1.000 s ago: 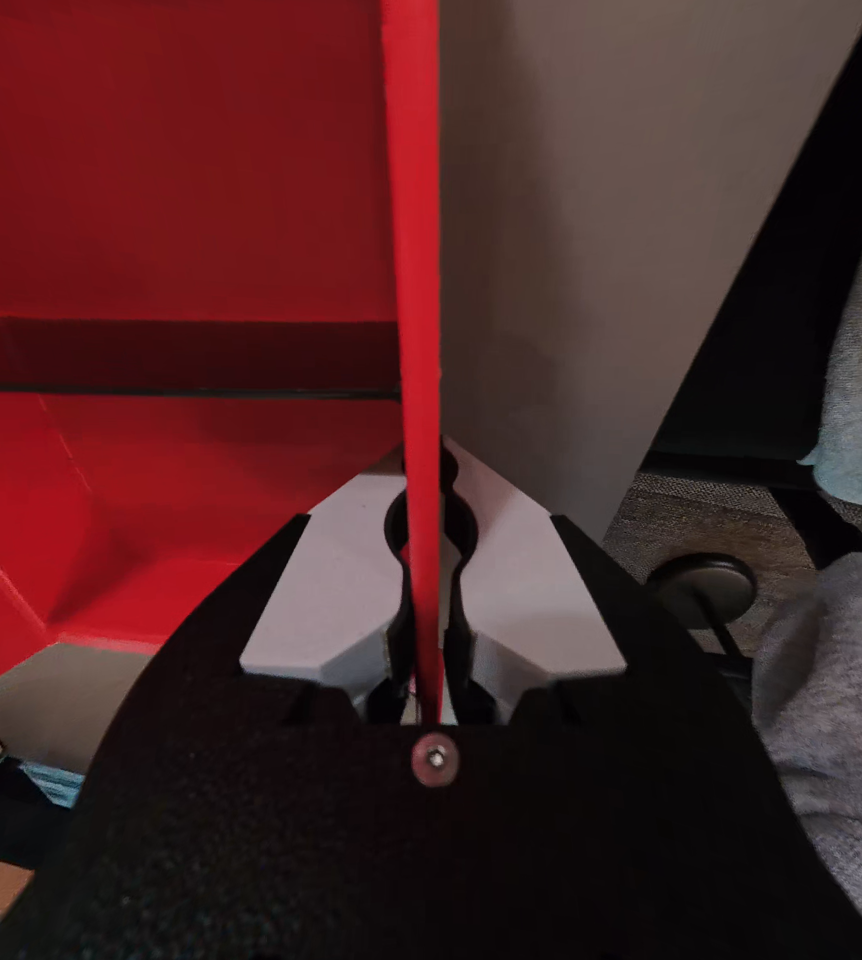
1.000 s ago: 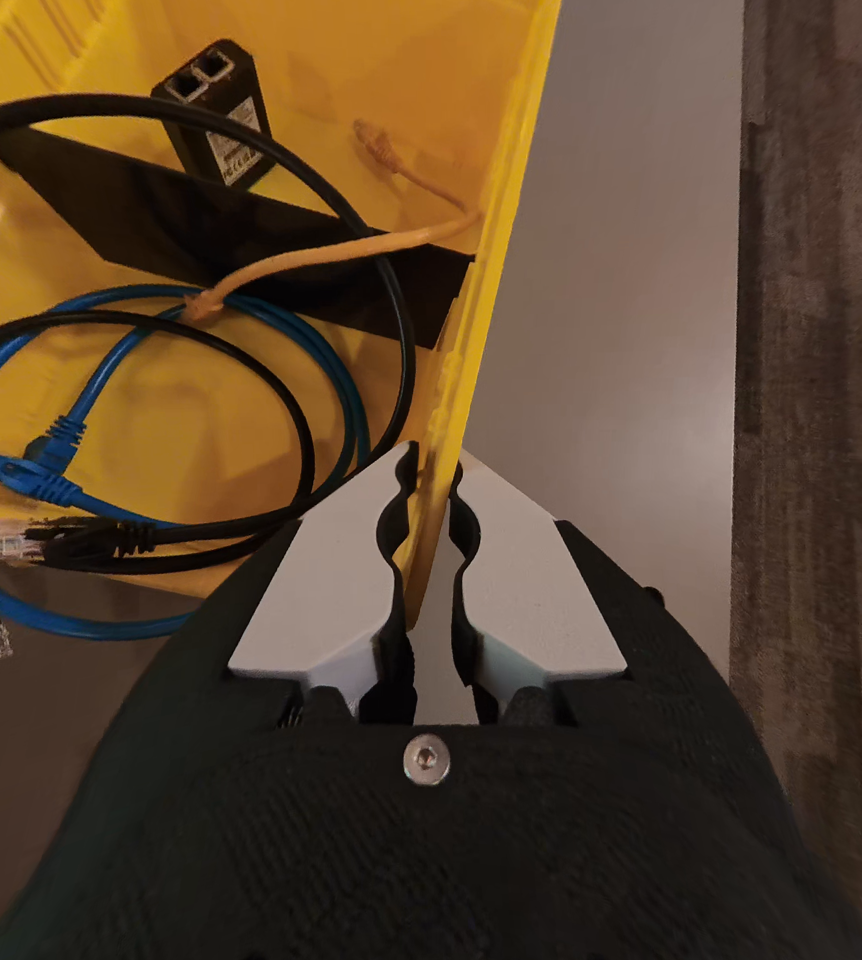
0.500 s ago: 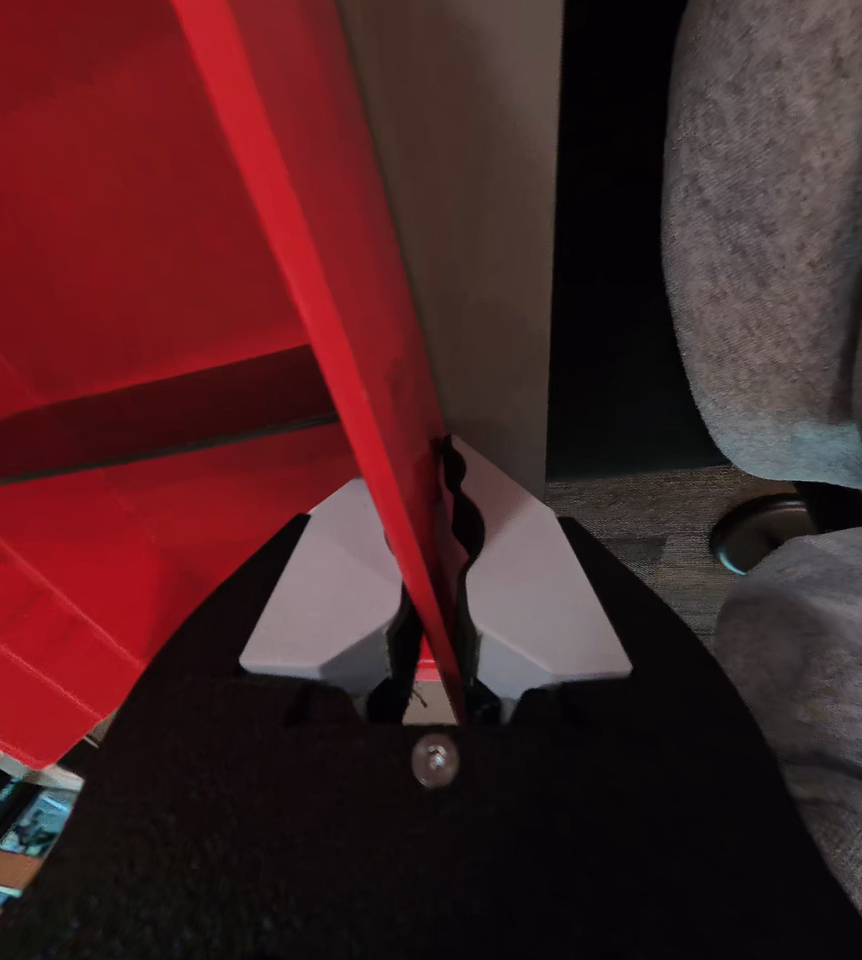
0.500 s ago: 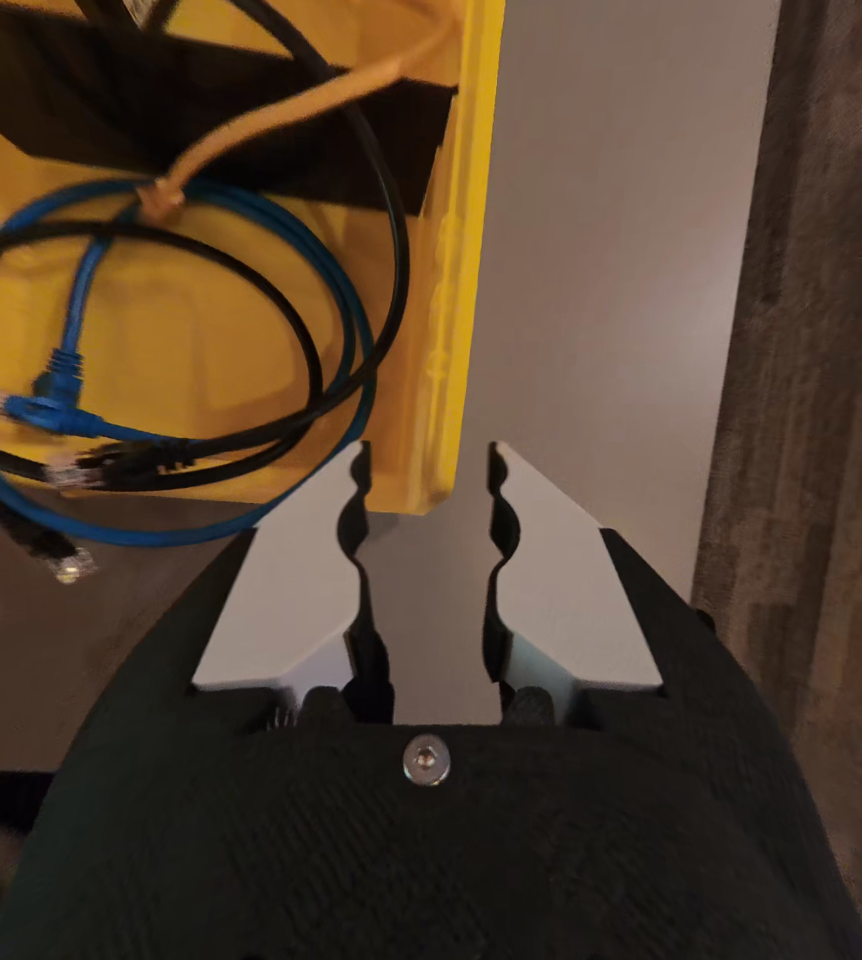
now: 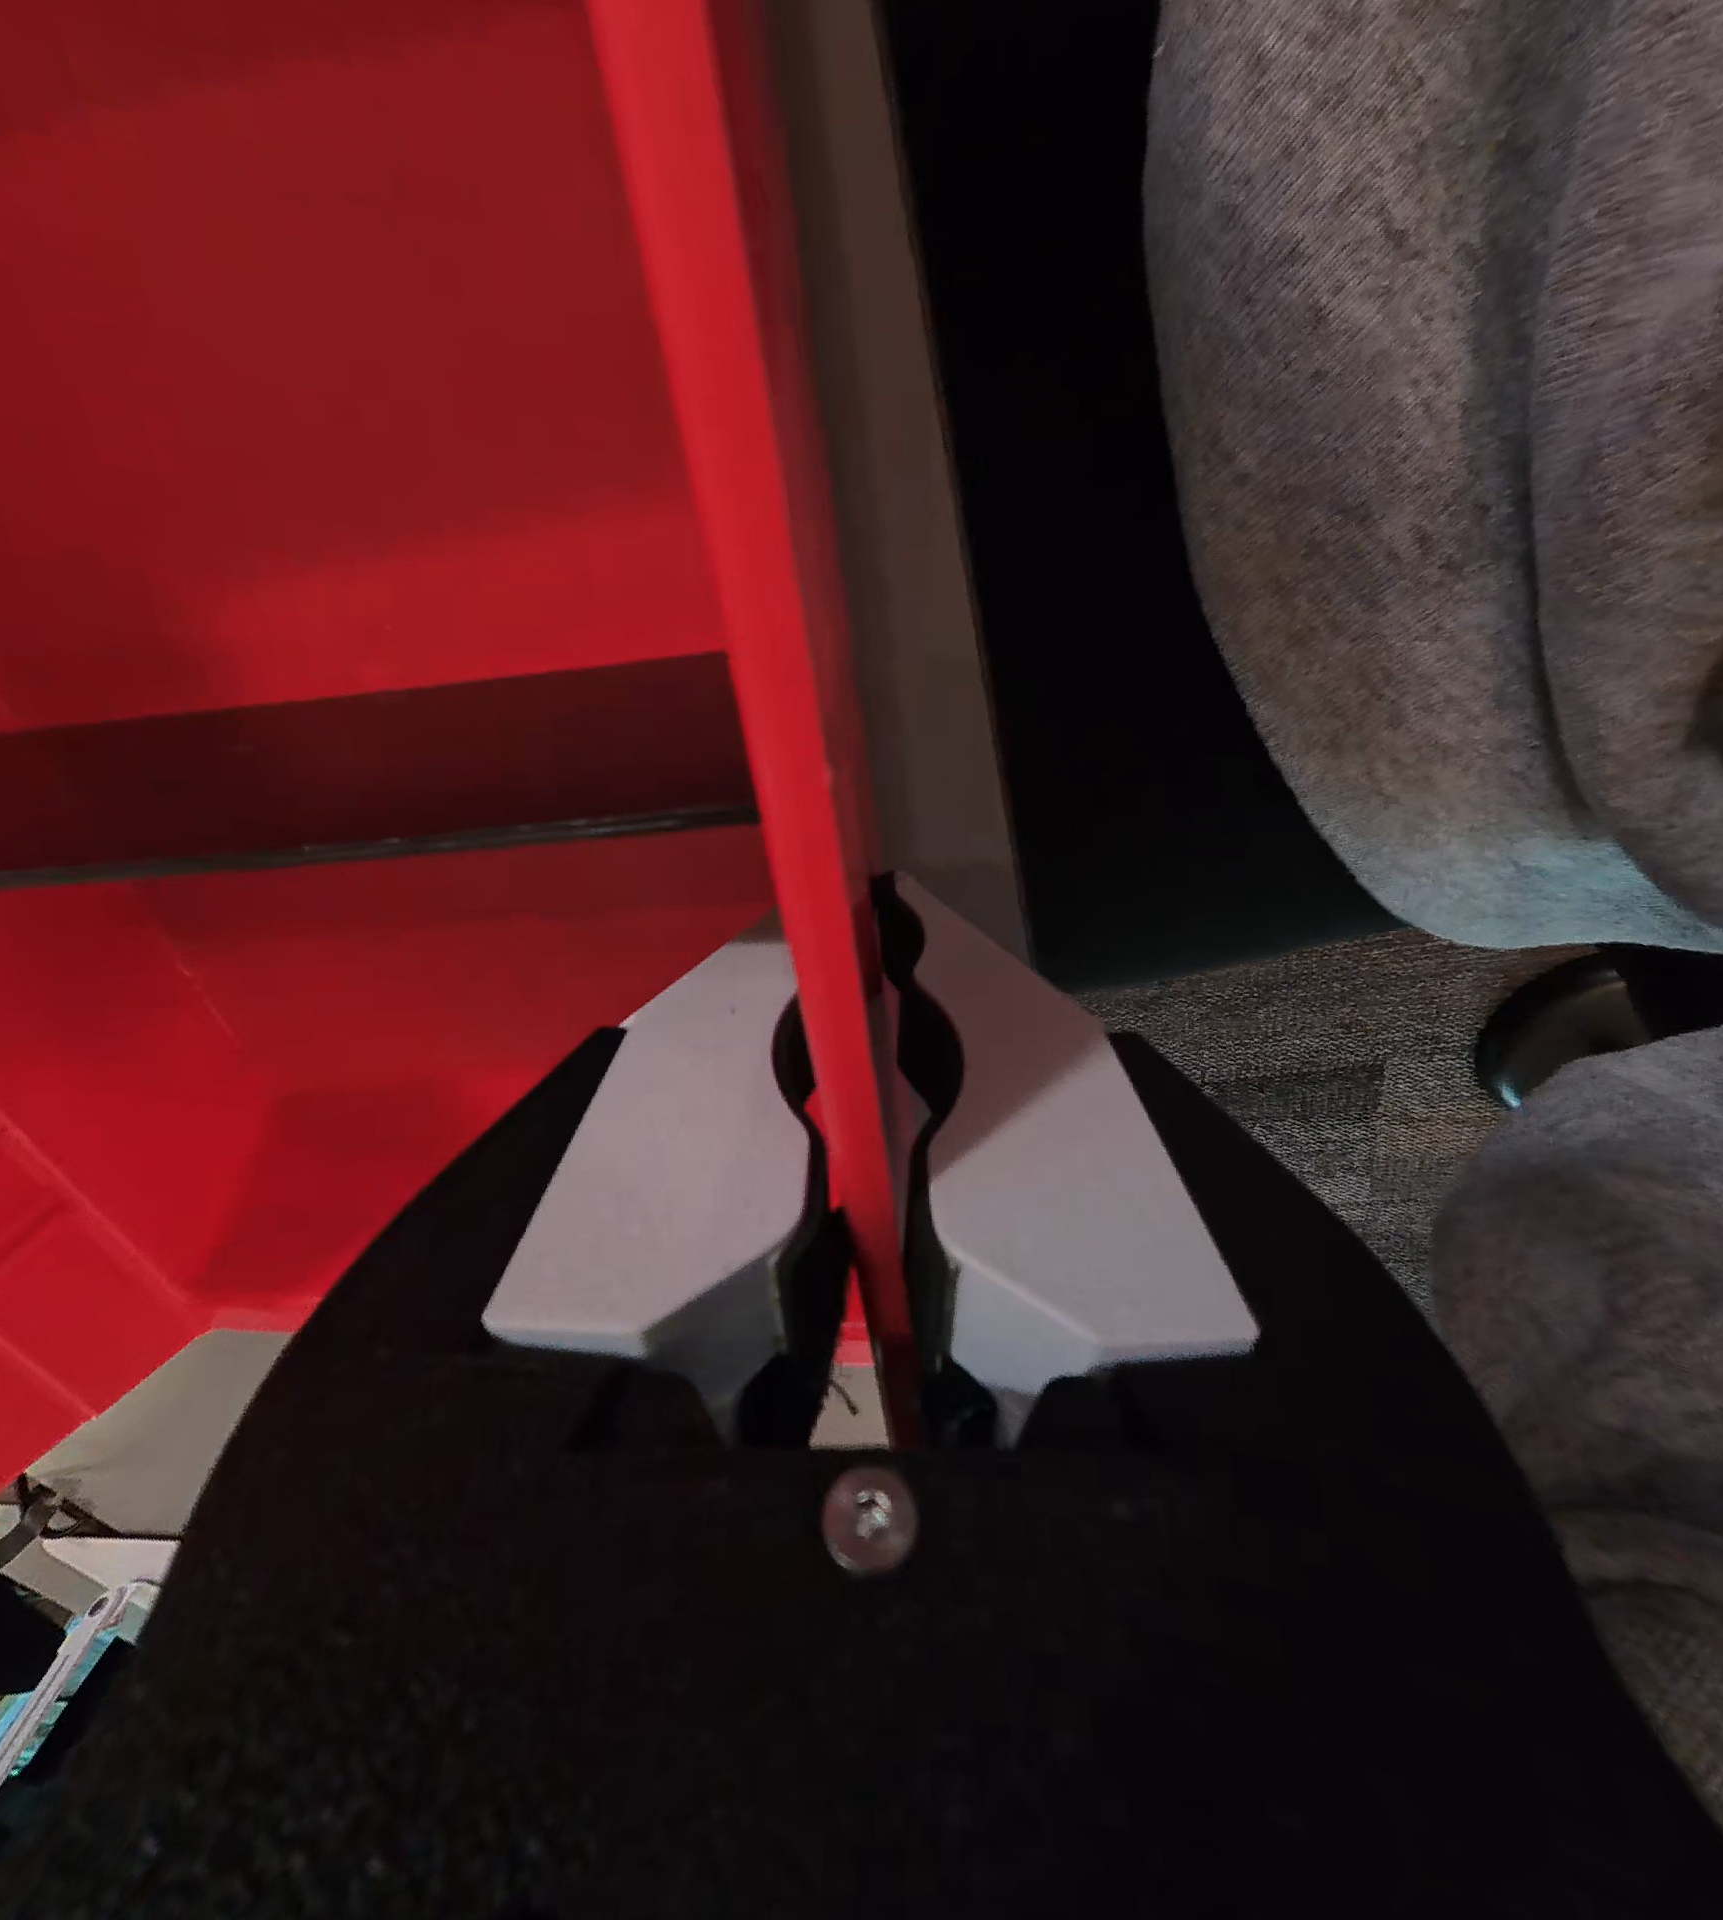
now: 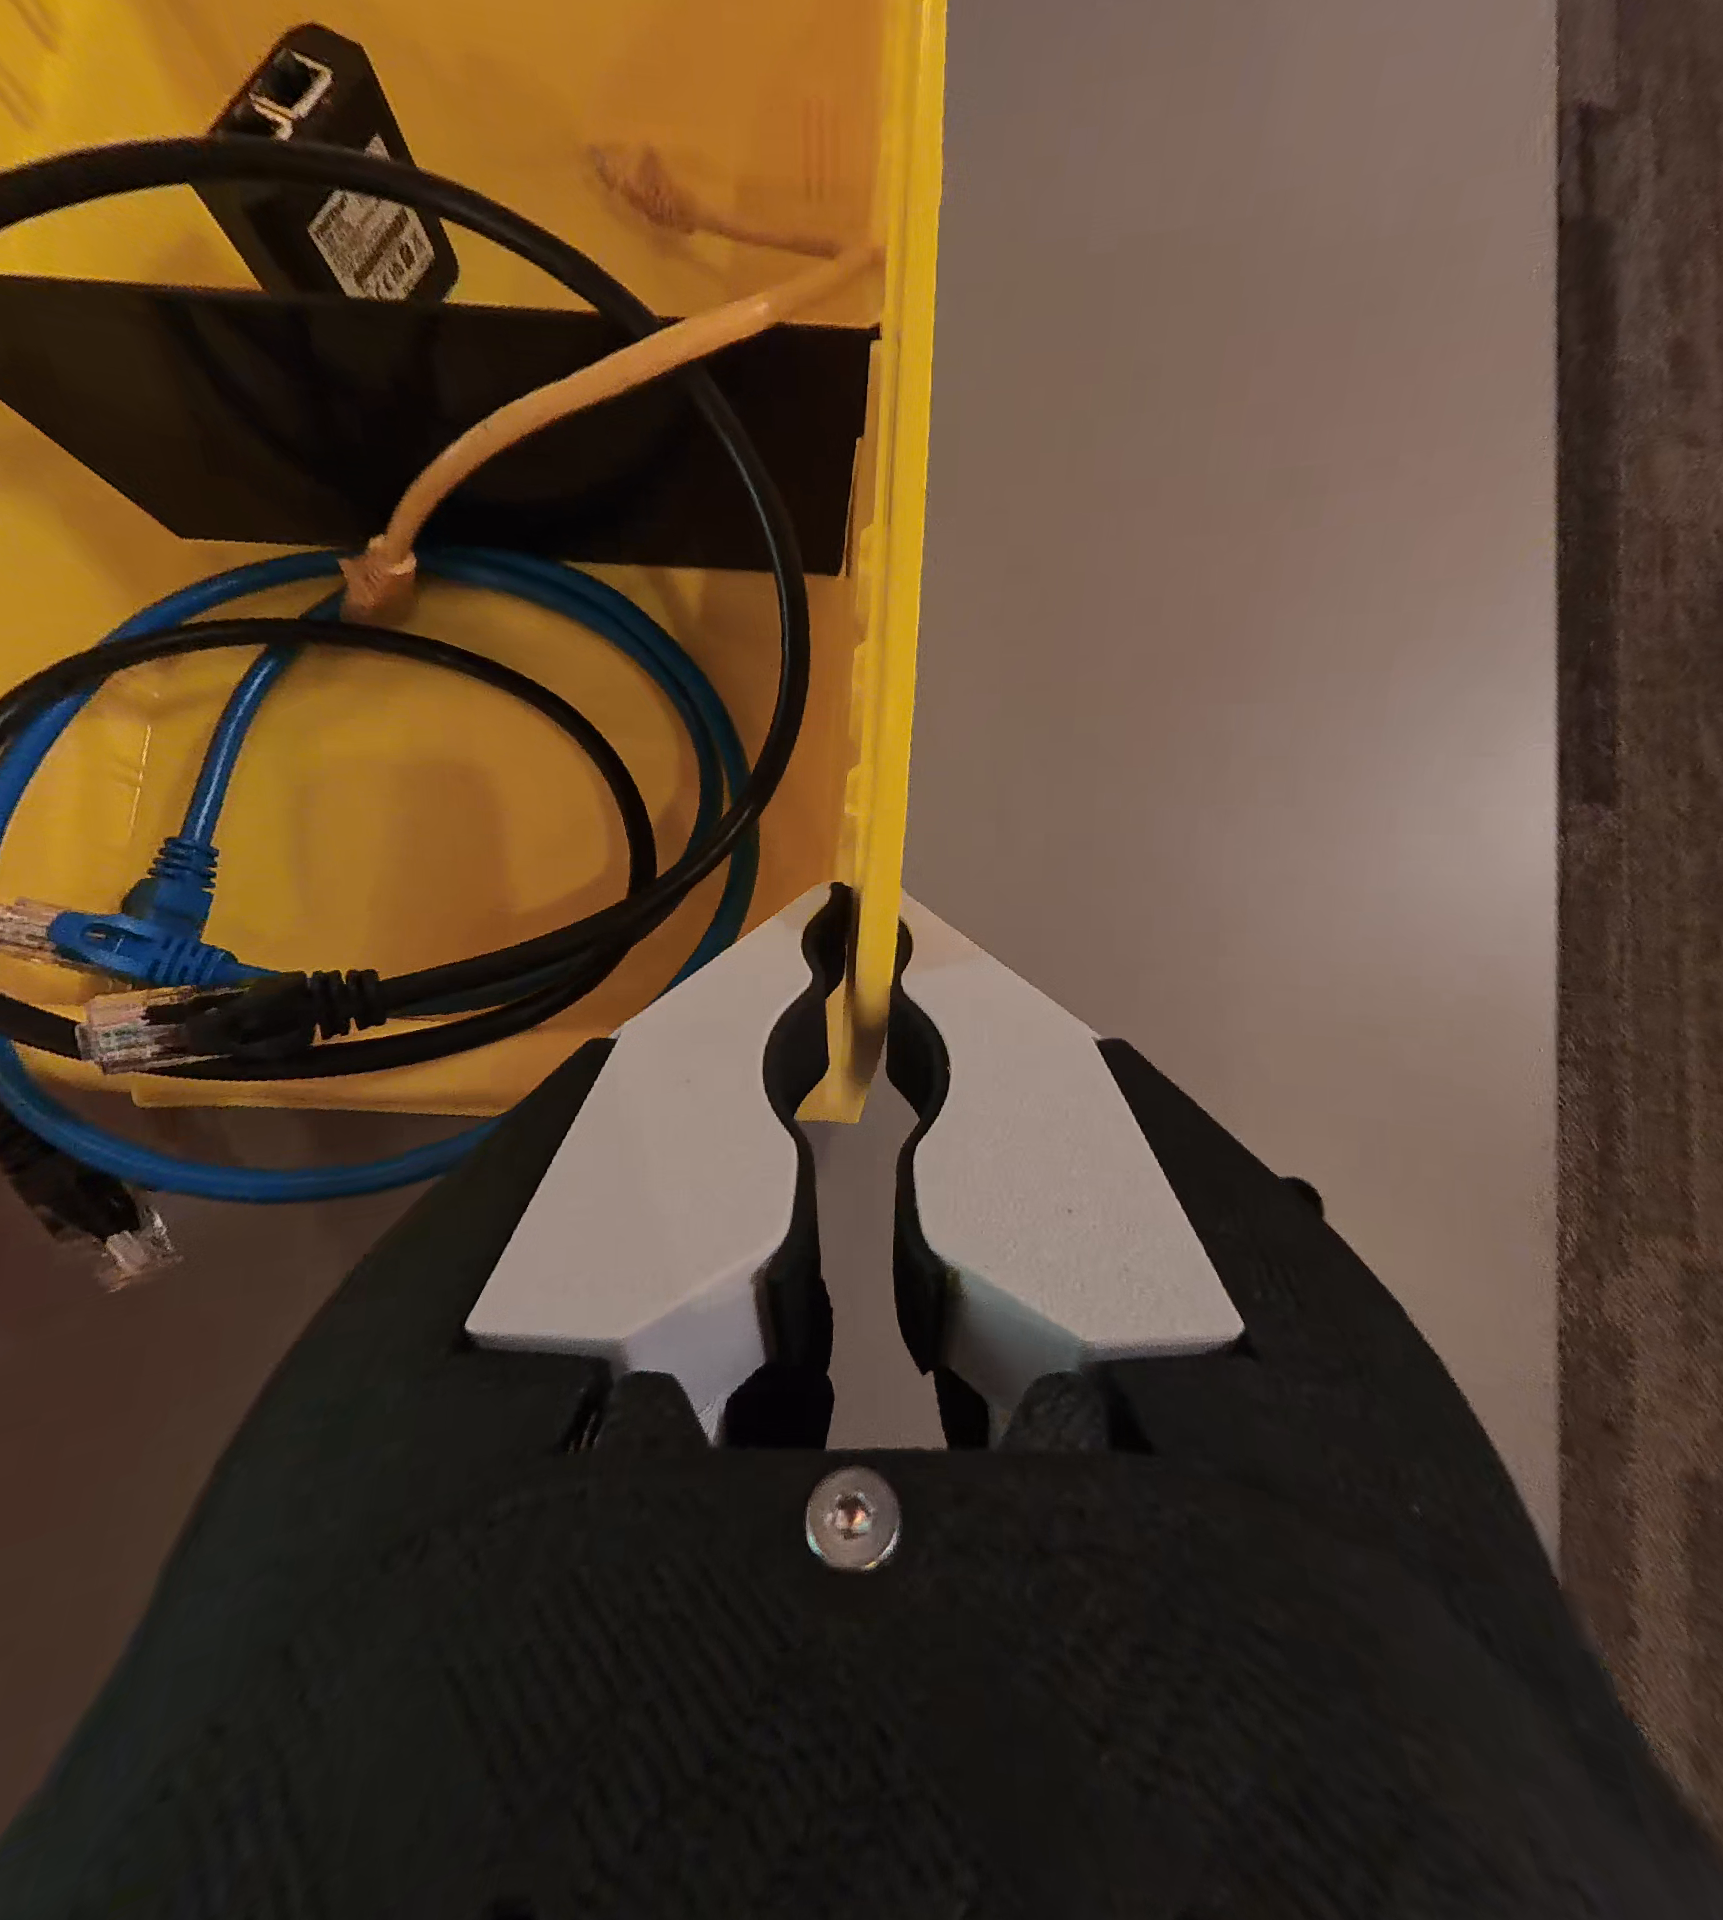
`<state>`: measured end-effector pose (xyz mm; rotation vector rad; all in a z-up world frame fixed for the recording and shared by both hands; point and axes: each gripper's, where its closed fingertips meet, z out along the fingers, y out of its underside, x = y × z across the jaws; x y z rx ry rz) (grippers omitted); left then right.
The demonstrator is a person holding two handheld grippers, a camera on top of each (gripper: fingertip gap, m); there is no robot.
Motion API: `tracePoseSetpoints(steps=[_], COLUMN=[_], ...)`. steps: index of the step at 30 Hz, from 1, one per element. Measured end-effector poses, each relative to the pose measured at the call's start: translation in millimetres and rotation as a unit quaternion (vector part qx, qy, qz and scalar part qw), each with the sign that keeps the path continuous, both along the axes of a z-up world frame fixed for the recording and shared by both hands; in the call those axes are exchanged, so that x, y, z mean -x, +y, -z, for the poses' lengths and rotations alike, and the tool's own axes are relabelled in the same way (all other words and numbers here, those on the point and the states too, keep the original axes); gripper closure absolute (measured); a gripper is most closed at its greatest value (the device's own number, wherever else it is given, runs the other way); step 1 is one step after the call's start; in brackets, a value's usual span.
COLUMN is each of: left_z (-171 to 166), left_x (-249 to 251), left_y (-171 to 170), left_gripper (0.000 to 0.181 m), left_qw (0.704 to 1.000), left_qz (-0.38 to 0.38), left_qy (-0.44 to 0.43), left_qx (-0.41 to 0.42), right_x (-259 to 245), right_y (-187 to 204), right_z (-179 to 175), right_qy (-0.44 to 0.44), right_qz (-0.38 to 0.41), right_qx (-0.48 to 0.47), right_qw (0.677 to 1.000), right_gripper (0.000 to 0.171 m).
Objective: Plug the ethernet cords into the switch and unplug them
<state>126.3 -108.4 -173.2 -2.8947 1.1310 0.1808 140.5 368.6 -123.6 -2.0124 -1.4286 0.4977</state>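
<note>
In the right wrist view a yellow bin lies on the table. It holds a small black switch at the far left, two black ethernet cords, a blue cord and a tan cord. A black divider crosses the bin. One black plug hangs out over the bin's near edge. My right gripper is shut on the bin's right wall at the near corner. In the left wrist view my left gripper is shut on the wall of a red bin, which looks empty.
A grey tabletop runs to the right of the yellow bin, with carpet floor past its edge. In the left wrist view a person's grey trousers fill the right side, above a dark round chair base. A black divider crosses the red bin. Across from one pair of fingers to the other is roughly 50 cm.
My right gripper let go of the yellow bin's wall half a second ago and has shut on it again. The left gripper stays shut on the red wall while its view swings.
</note>
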Motion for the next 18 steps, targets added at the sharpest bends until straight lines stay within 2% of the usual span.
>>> tracePoseSetpoints(steps=[1,18], left_z=[0,-3], left_x=[-2,-11], left_y=[0,0], left_gripper=[0.180,0.180], left_qw=[1.000,1.000], left_qz=[0.002,0.017], left_qy=[0.000,-0.004], left_qx=[0.001,0.005], right_x=[4,51], right_y=[-2,-54], right_z=[0,1], right_qy=[0.006,0.030], right_qz=[-0.002,-0.082], right_qx=[0.000,-0.056], right_qw=[1.000,0.995], right_gripper=[0.170,0.164])
